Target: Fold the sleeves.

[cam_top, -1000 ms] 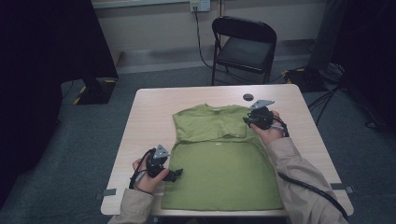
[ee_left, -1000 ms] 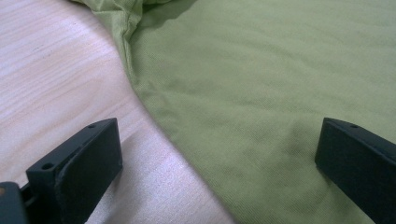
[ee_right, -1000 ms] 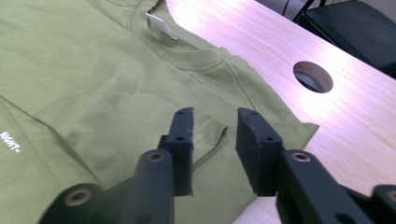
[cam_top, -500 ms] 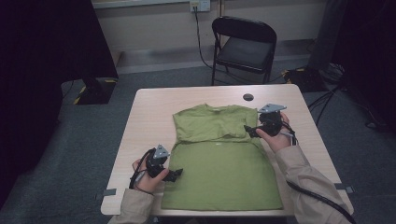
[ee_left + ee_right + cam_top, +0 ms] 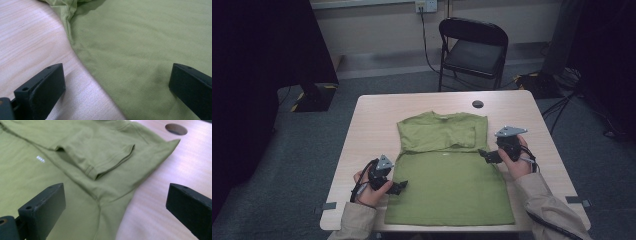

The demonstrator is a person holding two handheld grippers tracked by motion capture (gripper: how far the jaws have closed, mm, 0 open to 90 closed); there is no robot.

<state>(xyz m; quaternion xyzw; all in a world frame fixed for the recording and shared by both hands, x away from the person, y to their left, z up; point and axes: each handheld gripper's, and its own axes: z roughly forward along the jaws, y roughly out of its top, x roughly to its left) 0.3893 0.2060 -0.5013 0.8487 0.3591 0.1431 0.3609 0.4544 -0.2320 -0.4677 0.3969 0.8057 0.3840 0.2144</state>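
Straddling shirt (image 5: 447, 185) side edges: left tool (image 5: 398, 187), right tool (image 5: 484, 156), both wide, empty.

A bare lab or studio room is hosting the session: black curtains (image 5: 257, 75) hanging left, a folding chair (image 5: 474, 52) and floor cables (image 5: 562, 85) lying beyond the grippers.

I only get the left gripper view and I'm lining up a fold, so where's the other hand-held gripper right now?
Observer: The right hand-held gripper is at the green shirt's right edge, jaws open, holding nothing.
Operator: What's in front of it?
Observer: A short sleeve folded inward onto the shirt's body.
Operator: Anything beyond the shirt?
Observer: A dark round hole in the table, past the collar end.
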